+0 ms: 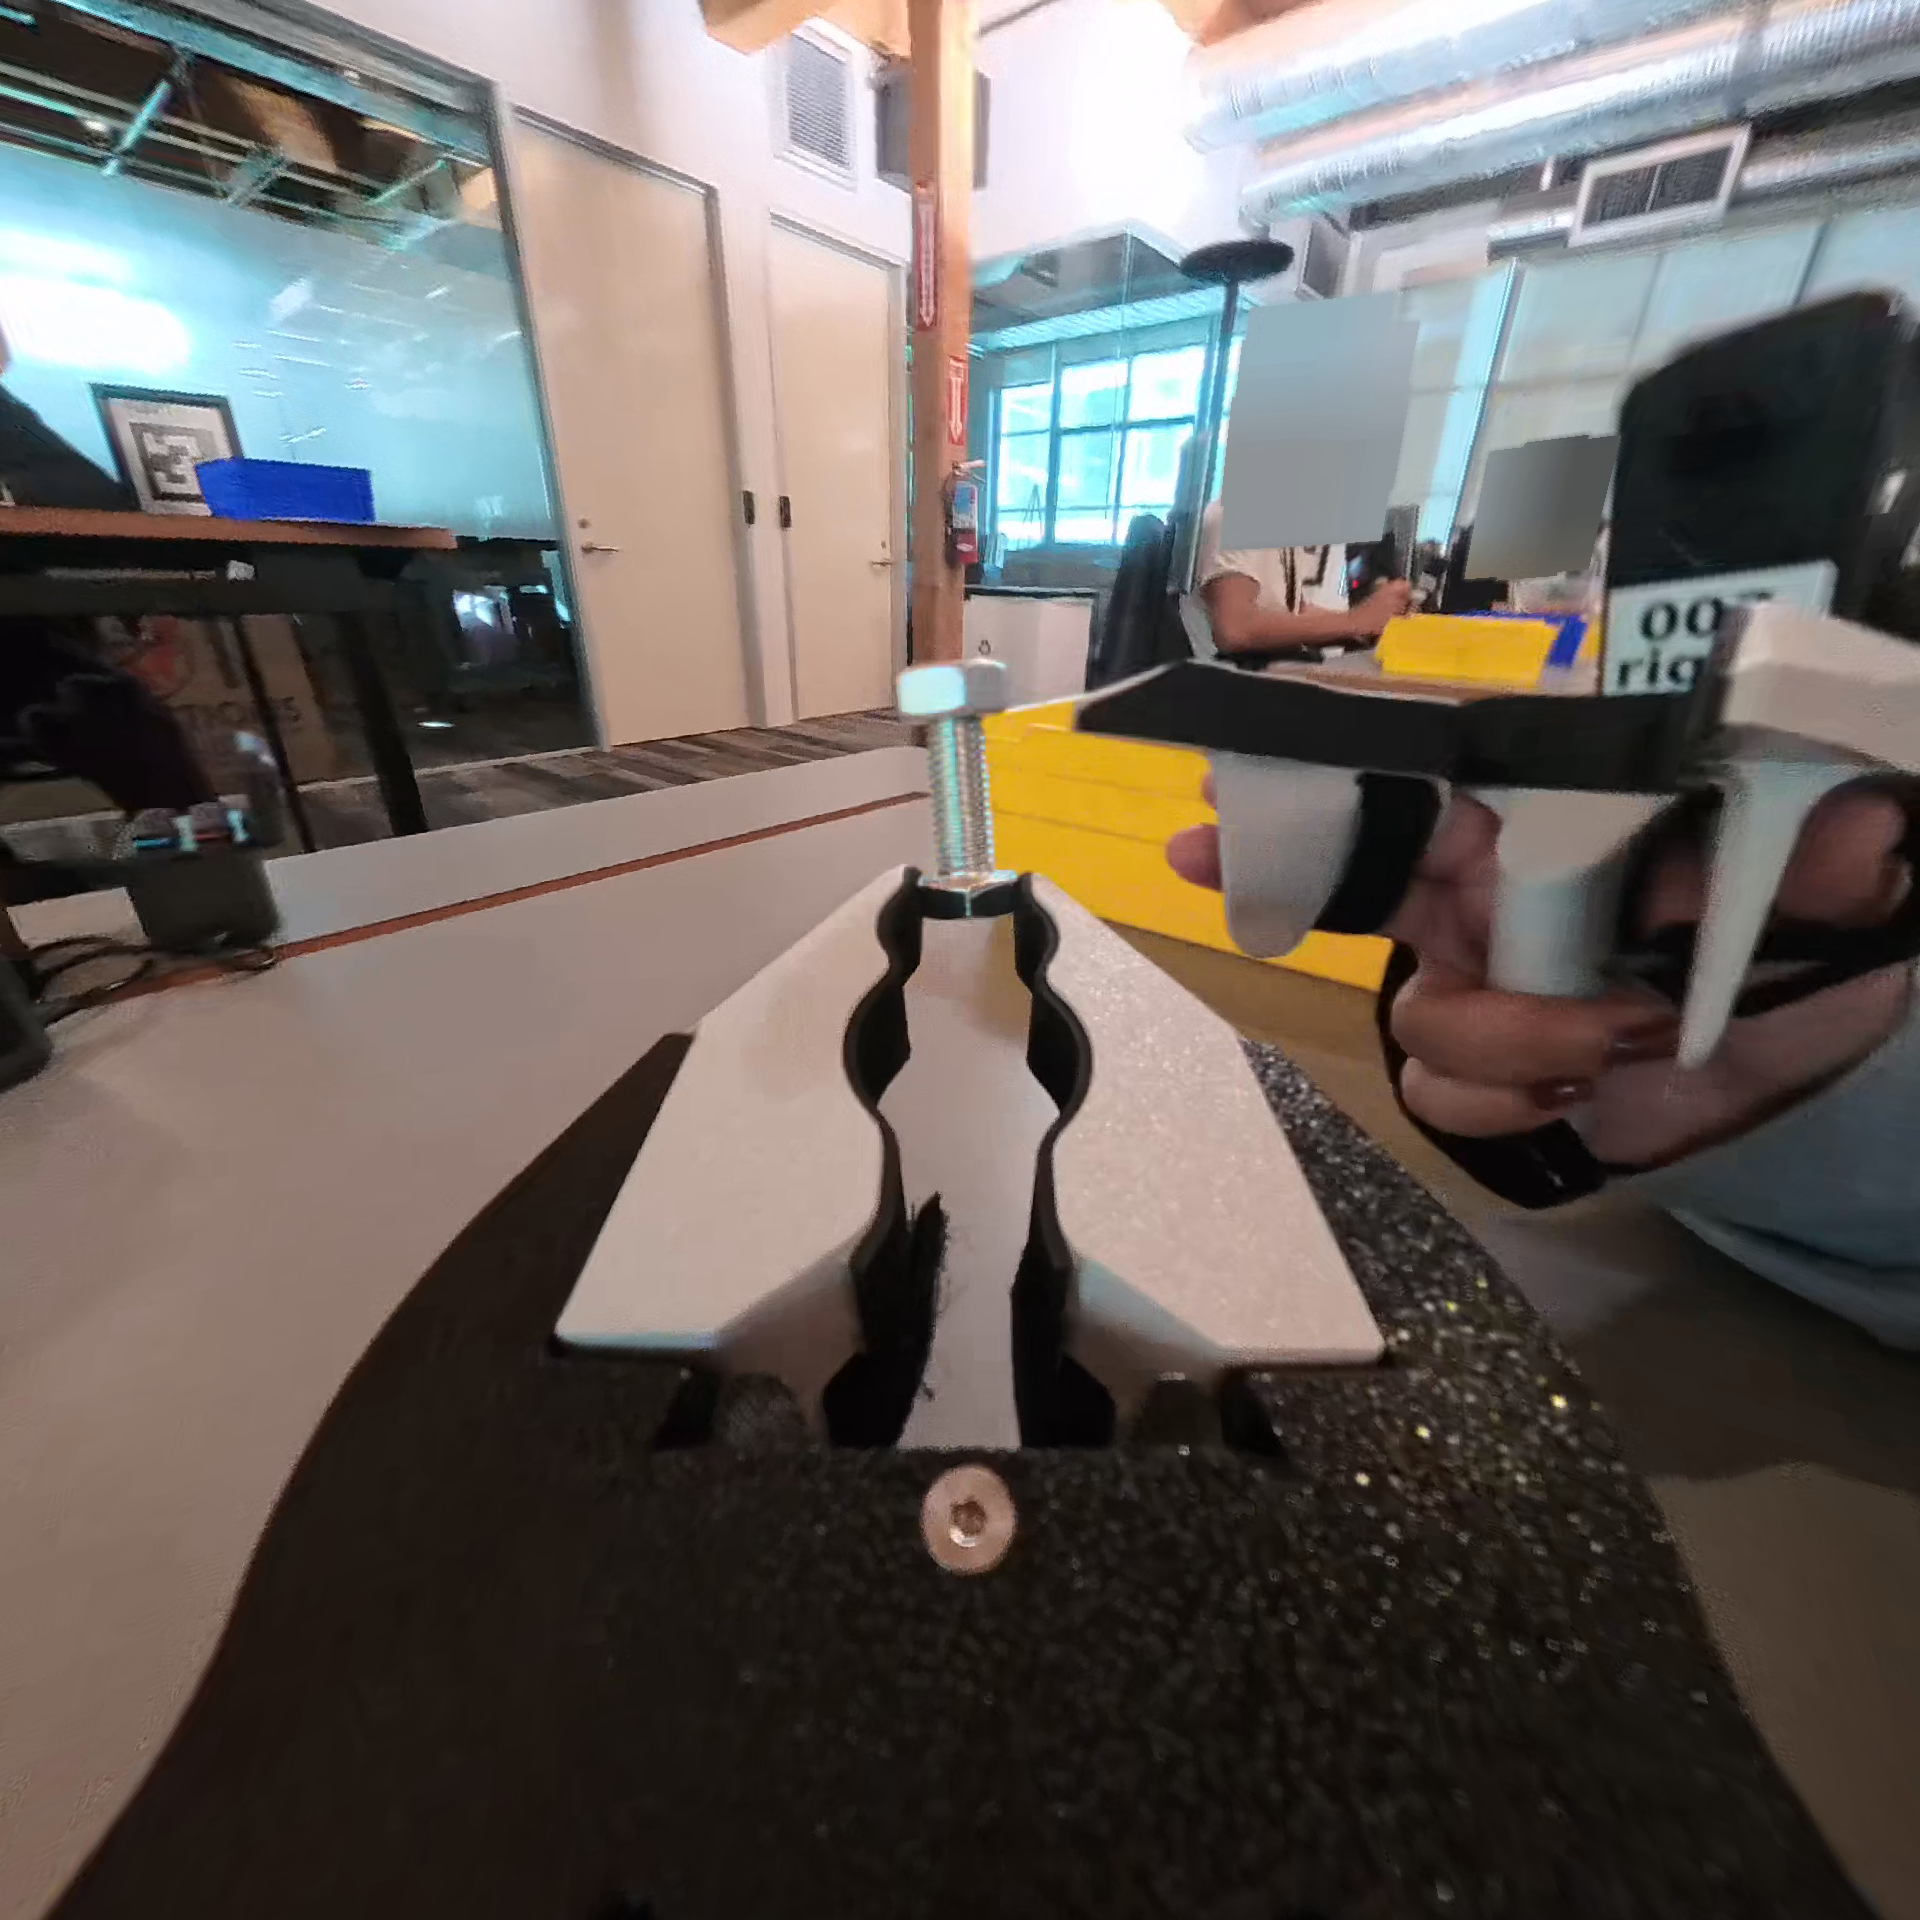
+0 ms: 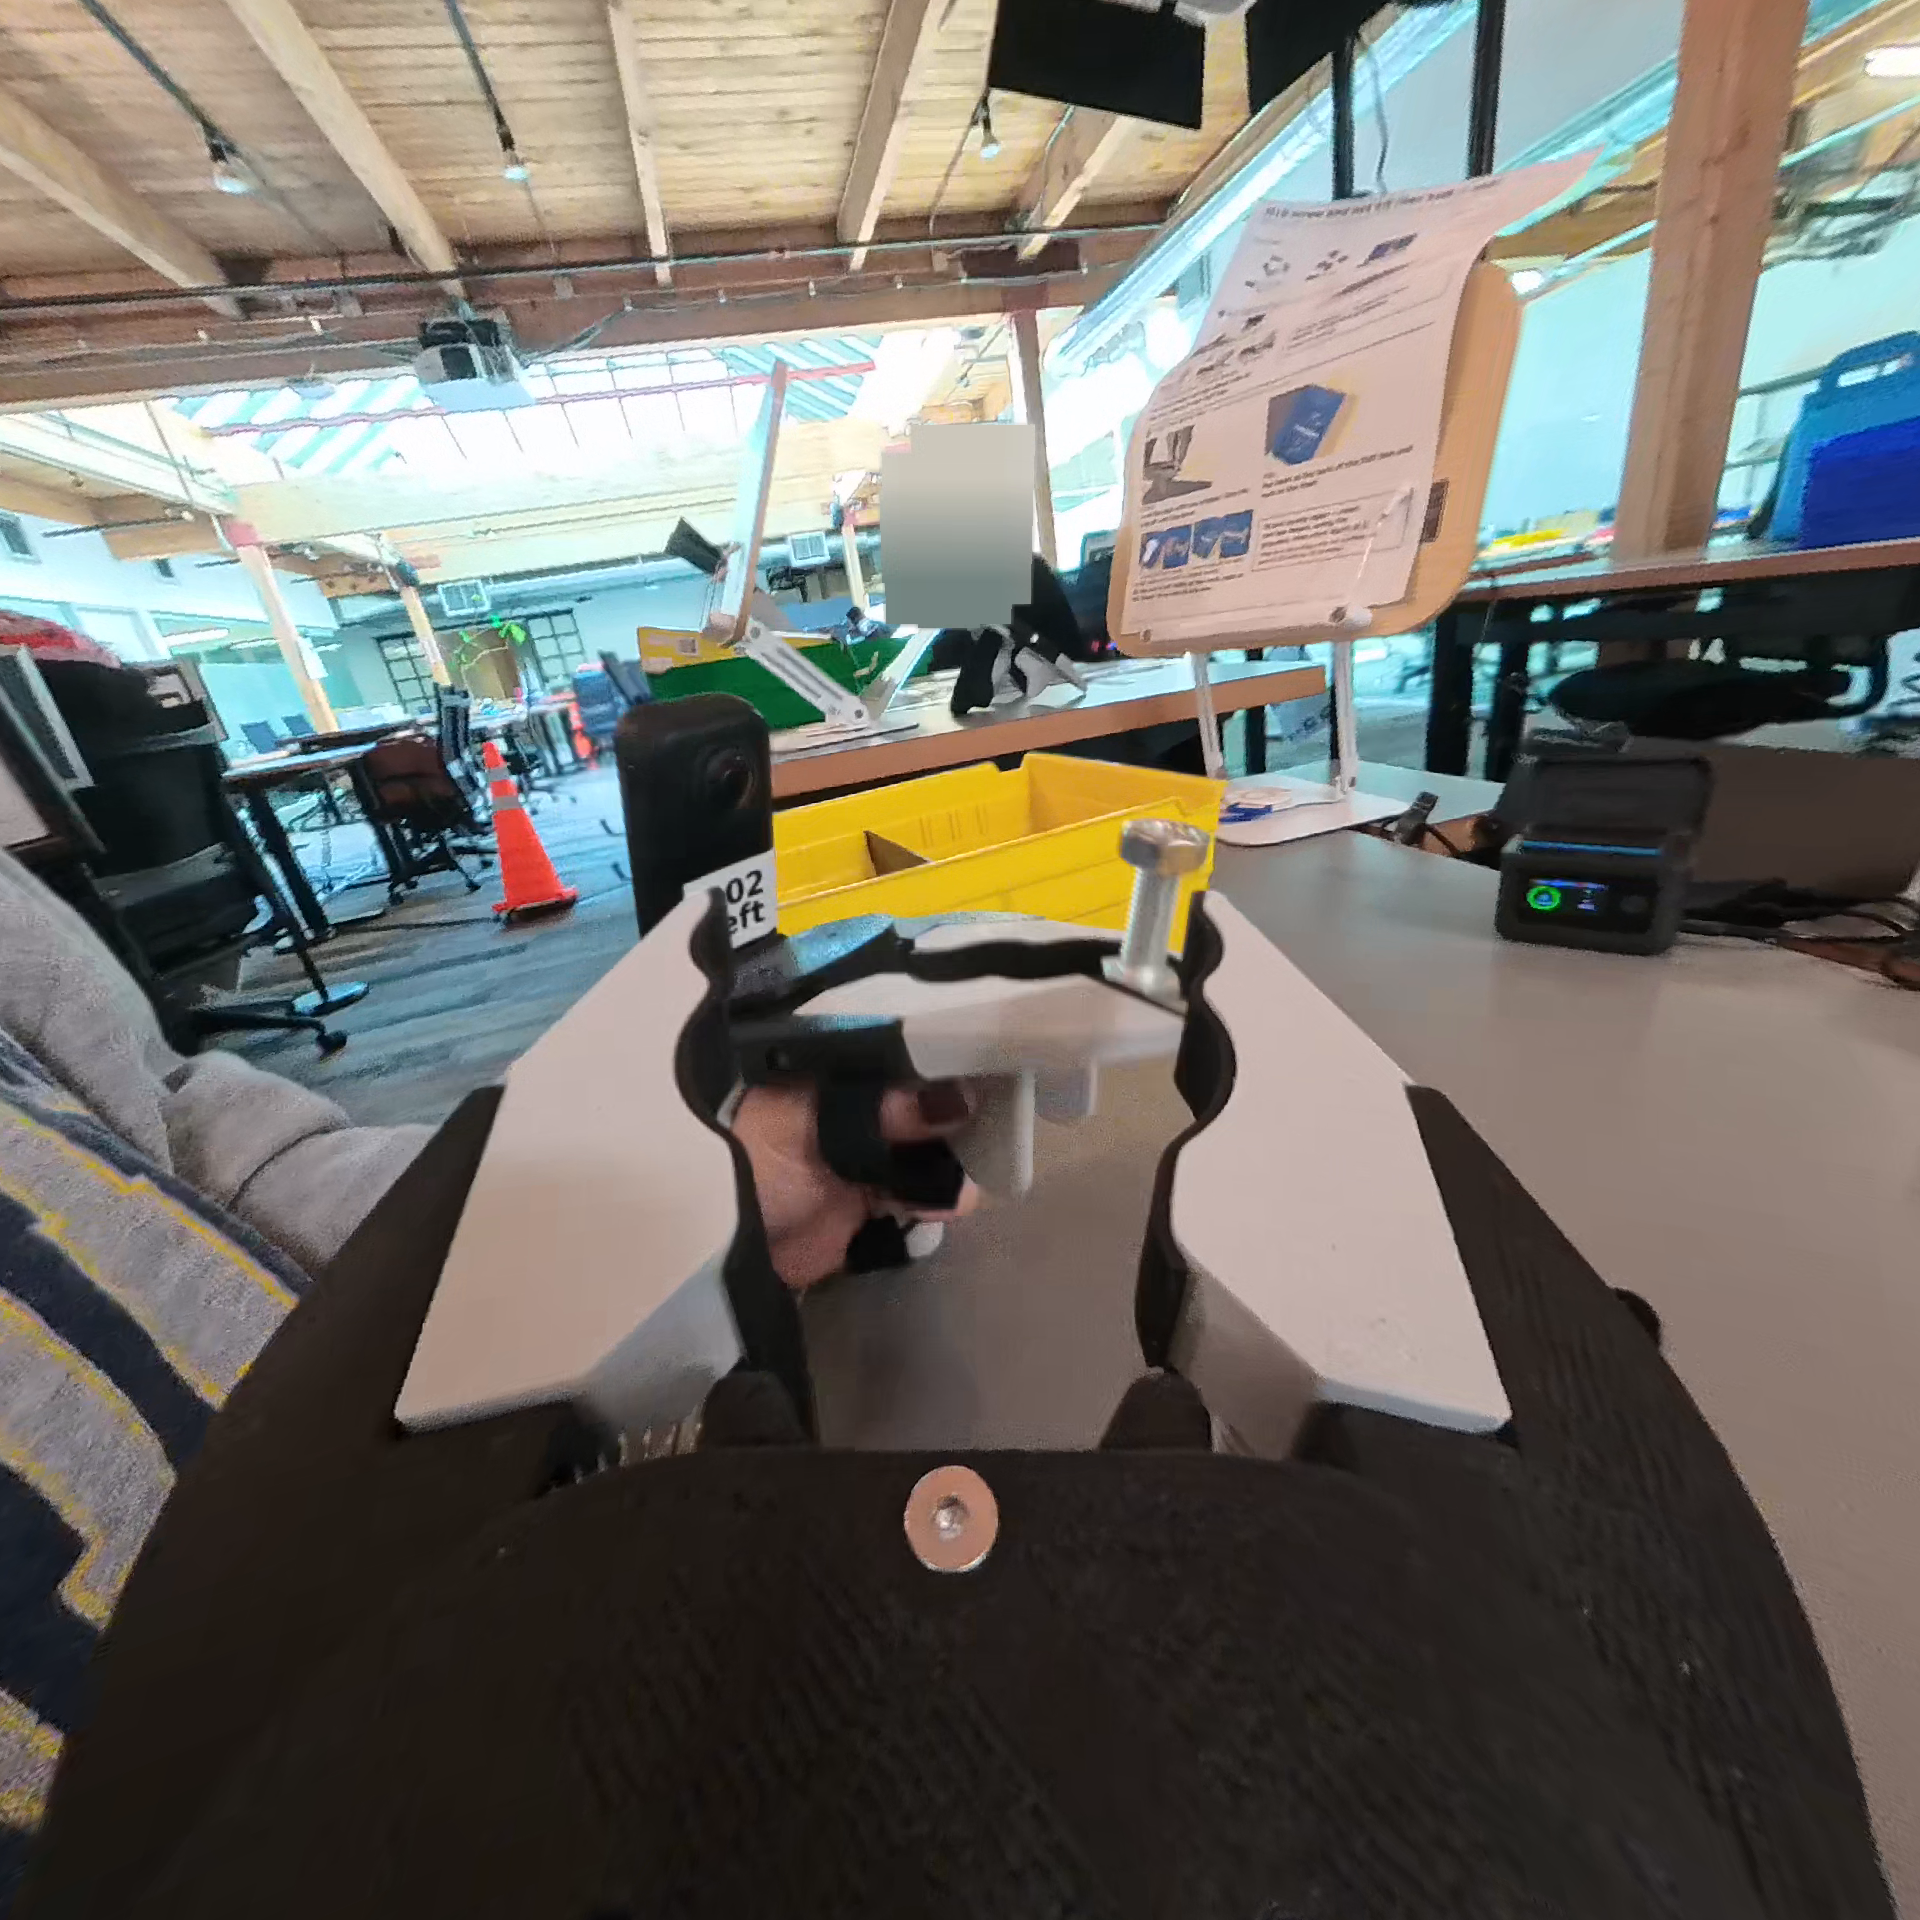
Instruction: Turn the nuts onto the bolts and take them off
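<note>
We see our left gripper clenched on the silver hex nut, from which a threaded steel bolt stands upright, head up, above the grey table. Our right gripper is released, beside the yellow plastic bin.

Open office; pale doors, glass wall, timber ceiling, grey table, orange cone.
</note>
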